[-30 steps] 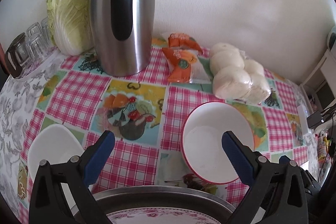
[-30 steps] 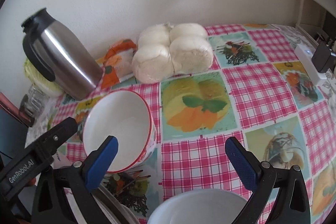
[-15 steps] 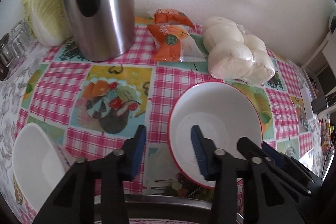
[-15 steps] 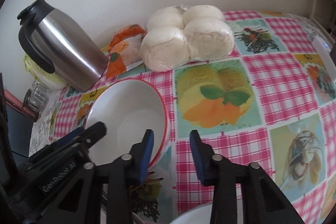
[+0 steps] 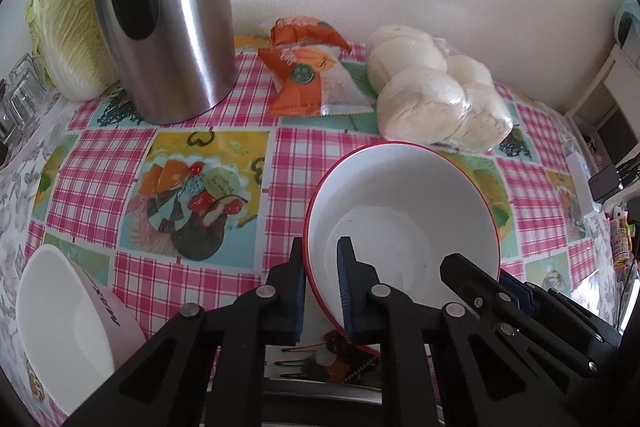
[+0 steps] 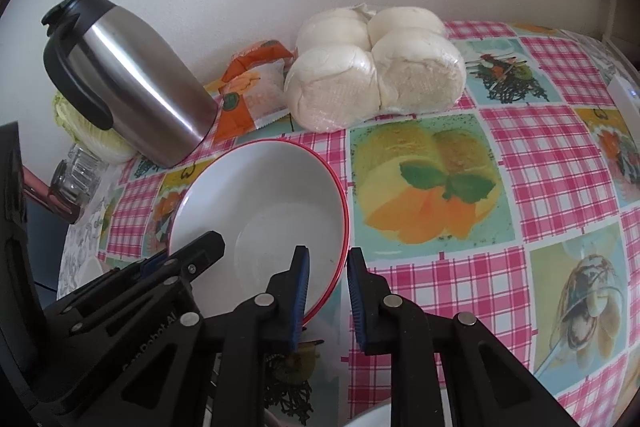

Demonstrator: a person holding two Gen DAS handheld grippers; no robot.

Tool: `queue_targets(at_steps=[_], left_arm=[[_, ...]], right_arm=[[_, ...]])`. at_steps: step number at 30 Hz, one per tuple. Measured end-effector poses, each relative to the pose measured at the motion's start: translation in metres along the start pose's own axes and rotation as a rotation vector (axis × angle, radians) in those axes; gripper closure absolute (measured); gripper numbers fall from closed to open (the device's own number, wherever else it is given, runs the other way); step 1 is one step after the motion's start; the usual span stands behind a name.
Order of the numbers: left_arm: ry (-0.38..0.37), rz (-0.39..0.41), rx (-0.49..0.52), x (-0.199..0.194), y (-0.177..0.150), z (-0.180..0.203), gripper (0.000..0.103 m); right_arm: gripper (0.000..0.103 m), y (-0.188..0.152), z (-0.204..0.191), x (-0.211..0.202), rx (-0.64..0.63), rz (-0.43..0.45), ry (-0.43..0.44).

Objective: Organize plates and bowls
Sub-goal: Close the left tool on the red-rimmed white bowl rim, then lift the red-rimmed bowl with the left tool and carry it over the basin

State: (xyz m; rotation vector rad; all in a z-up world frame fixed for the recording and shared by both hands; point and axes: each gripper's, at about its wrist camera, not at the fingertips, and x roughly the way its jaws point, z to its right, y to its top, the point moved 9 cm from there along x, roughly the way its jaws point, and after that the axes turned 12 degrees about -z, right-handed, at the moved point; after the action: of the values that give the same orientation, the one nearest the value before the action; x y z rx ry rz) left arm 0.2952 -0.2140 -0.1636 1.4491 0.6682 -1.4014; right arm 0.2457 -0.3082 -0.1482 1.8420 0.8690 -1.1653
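The red-rimmed bowl (image 5: 404, 223) is pinched at its rim by the left gripper (image 5: 322, 291), one finger inside. Its other side is pinched by the right gripper (image 6: 328, 297). No writing is readable on it.

My left tool (image 5: 322, 291) straddles the near-left rim of the bowl (image 5: 400, 211); my right tool (image 6: 328, 297) straddles its near-right rim. Beyond the bowl on the counter (image 5: 100, 171) sit buns (image 5: 436, 95), with a thermos (image 5: 168, 15) far left and another bowl (image 5: 64, 331) left of my left tool.
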Motion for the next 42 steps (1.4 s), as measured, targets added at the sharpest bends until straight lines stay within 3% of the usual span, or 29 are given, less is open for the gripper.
queue_targets(at_steps=[12,28,36,42], left_arm=[[-0.014,0.091,0.018,-0.061,0.001,0.015,0.088],[-0.003,0.218,0.015,-0.178,-0.043,0.009,0.088],[-0.014,0.230,-0.012,-0.190,-0.077,-0.002,0.088],[-0.014,0.206,-0.039,-0.185,-0.100,-0.015,0.088]], right_arm=[[0.082,0.007,-0.008,-0.060,-0.022,0.106,0.002],[0.082,-0.042,-0.049,-0.156,-0.105,0.197,-0.015],[0.082,-0.080,-0.067,-0.174,-0.142,0.205,-0.029],[0.082,-0.106,-0.074,-0.165,-0.174,0.174,-0.042]])
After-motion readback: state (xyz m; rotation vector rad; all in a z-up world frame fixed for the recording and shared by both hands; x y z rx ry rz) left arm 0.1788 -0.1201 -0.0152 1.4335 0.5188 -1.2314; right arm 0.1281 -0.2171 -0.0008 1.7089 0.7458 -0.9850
